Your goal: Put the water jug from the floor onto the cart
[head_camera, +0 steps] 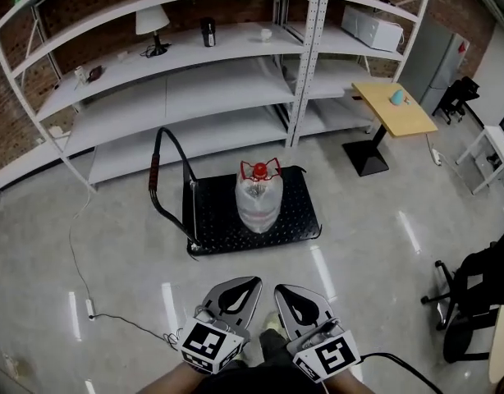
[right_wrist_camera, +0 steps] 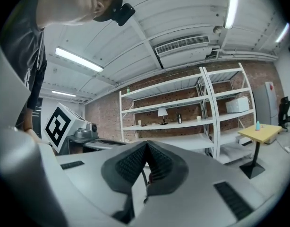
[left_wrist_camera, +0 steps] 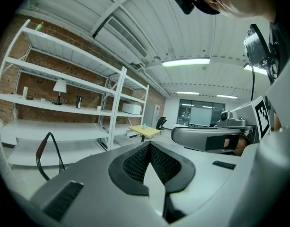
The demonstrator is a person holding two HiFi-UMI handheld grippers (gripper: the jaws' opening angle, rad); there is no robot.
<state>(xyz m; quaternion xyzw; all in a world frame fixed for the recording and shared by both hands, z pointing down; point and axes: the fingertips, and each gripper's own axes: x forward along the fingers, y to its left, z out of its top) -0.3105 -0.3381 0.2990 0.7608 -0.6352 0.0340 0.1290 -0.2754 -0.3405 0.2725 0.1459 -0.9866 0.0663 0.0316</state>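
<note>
A clear plastic water jug [head_camera: 258, 202] with a red cap and a red carrying handle stands upright on the black studded deck of a flat platform cart [head_camera: 305, 220], about at the middle of the deck. No gripper touches it. The cart rests on a glossy grey floor [head_camera: 383, 253]. Its black tubular push handle [head_camera: 160, 167], with a red grip, rises at the cart's left end.

Near the bottom of the head view, well apart from the cart, the two hand-held grippers sit side by side and point toward the jug. The left gripper [head_camera: 252, 283] has its fingers [left_wrist_camera: 135, 162] pressed together at the tips with nothing between them. The right gripper [head_camera: 281, 289] also has its fingers [right_wrist_camera: 160, 161] closed tip to tip and empty. Each carries a cube with black and white square markers at its near end.

Beyond the cart, tall white metal shelving [head_camera: 194, 97] runs along a red brick wall [head_camera: 235, 6]. On an upper shelf stand a white-shaded table lamp [head_camera: 152, 23], a dark cylindrical flask [head_camera: 208, 31] and, further right, a white microwave oven [head_camera: 371, 29]. To the right of the shelving is a small bench [head_camera: 404, 117] with a yellow wooden top on a black pedestal, and a small teal object [head_camera: 397, 97] sits on it. A black office chair [head_camera: 474, 302] stands at the near right. A thin cable [head_camera: 75, 253] trails across the floor at the left.
</note>
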